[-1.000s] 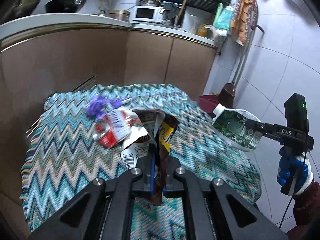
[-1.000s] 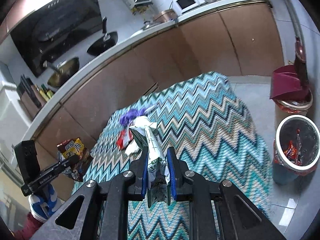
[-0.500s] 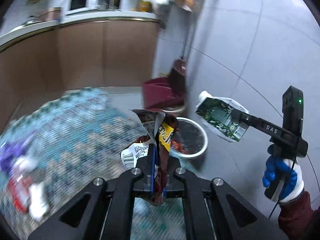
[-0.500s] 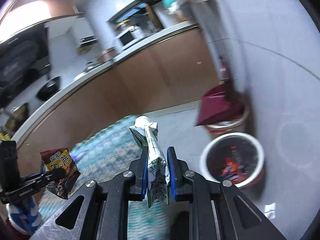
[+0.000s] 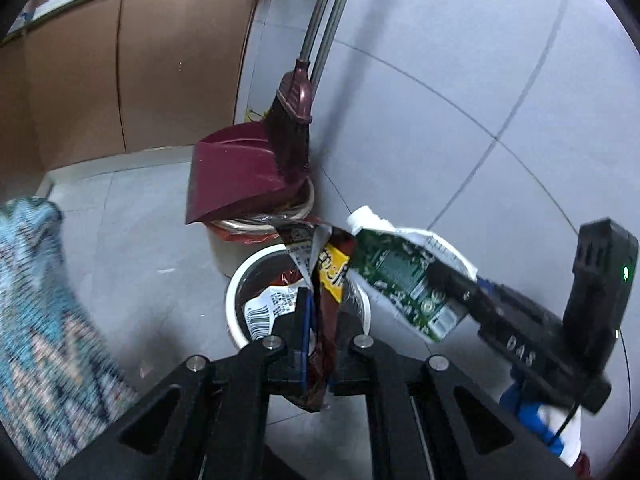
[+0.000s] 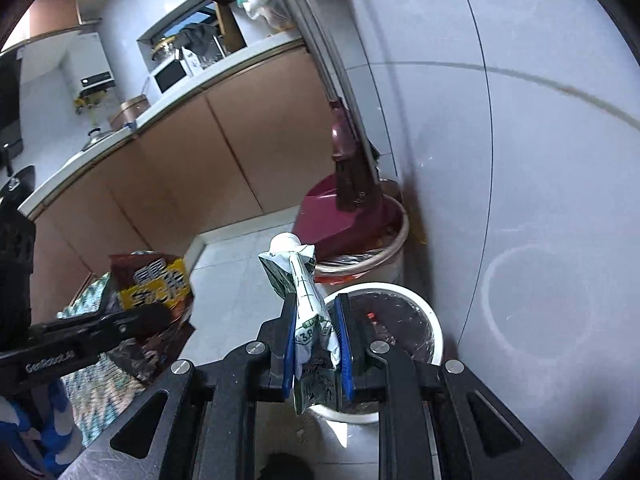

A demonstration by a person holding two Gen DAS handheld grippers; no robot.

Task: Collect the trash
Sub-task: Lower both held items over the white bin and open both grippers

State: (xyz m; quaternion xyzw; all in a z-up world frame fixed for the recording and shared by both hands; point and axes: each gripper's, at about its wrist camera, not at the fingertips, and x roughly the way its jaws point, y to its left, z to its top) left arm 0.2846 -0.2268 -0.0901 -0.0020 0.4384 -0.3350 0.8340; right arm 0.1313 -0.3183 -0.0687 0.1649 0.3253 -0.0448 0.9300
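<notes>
While held above the white bin [image 5: 240,280], both pieces of trash on show at once. Left gripper [image 5: 318,320] clamped tight, jaws pinched shut on a dark snack wrapper [image 5: 332,276], its yellow panel and barcode flap sticking up past the fingertips. White bin's rim showing just behind the wrapper, at about ten o'clock from the jaws, dark liner inside with something red in it. Right gripper [image 6: 316,332] closed on a crushed green-and-white carton [image 6: 308,312], blue pads [image 6: 289,336] pressing on both flanks, white cap end pointing up toward twelve o'clock. Same bin [image 6: 432,336] right behind the carton in the right wrist view, rim reaching out to three o'clock.

From the left wrist camera, carton [image 5: 404,280] seen side-on at two o'clock, touching or just beside the wrapper's top edge; cannot tell which. Blue-gloved hand [image 5: 536,420] under the right gripper at four o'clock. Second bin [image 5: 260,224] with a red liner just beyond, a maroon dustpan [image 5: 236,176] resting on it, broom [image 5: 292,128] leaning at the grey wall. Zigzag cloth [image 5: 36,320] blurred at nine o'clock. Brown cabinets [image 6: 224,152] behind.
</notes>
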